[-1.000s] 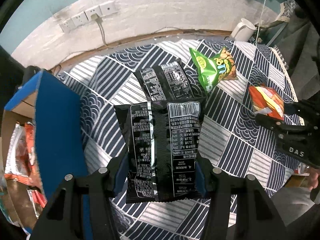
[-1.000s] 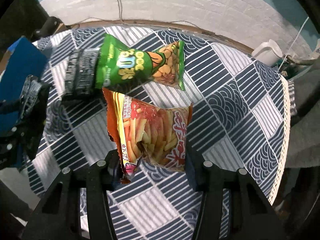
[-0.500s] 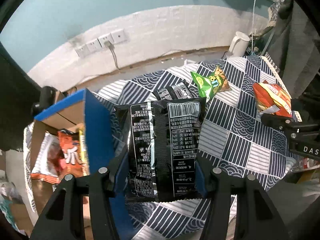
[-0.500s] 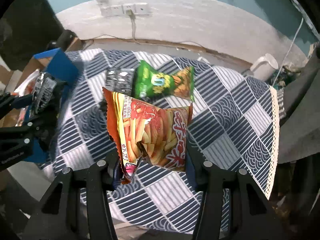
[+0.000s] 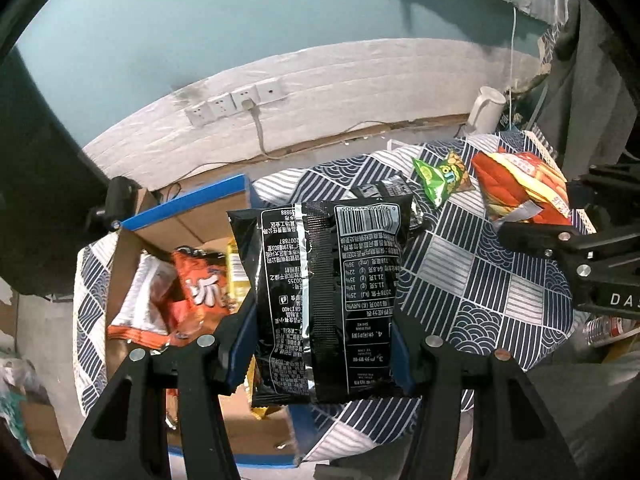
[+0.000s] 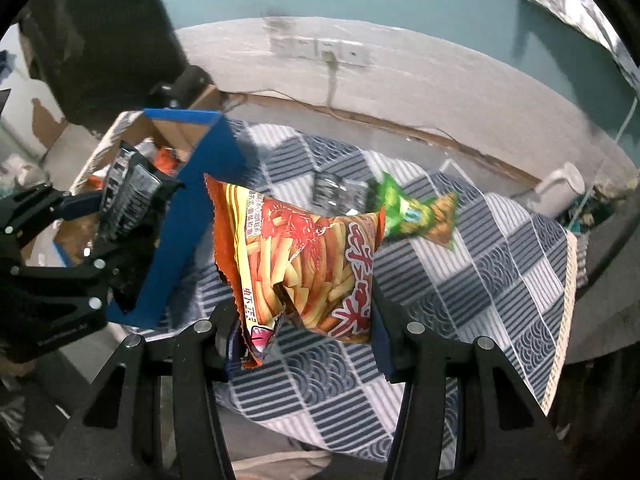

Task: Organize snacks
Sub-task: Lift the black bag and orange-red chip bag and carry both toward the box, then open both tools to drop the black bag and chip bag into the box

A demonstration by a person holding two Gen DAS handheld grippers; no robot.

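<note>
Now, left gripper (image 5: 320, 344): fingers clamped on the black packet (image 5: 328, 300), lower centre, above the box (image 5: 184, 204).
Right gripper (image 6: 304, 344): fingers clamped on the orange fries bag (image 6: 308, 264), mid-frame.
Advice: clear the blue wall, release low inside.

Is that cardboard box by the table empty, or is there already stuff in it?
Not empty. The open cardboard box already holds several snack packets, including an orange packet and a white one.

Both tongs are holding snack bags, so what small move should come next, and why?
Probably carry the left tongs a little further over the open blue-edged cardboard box before releasing: the black foil snack bag hangs above its near edge, while other snack packs already lie inside.
</note>
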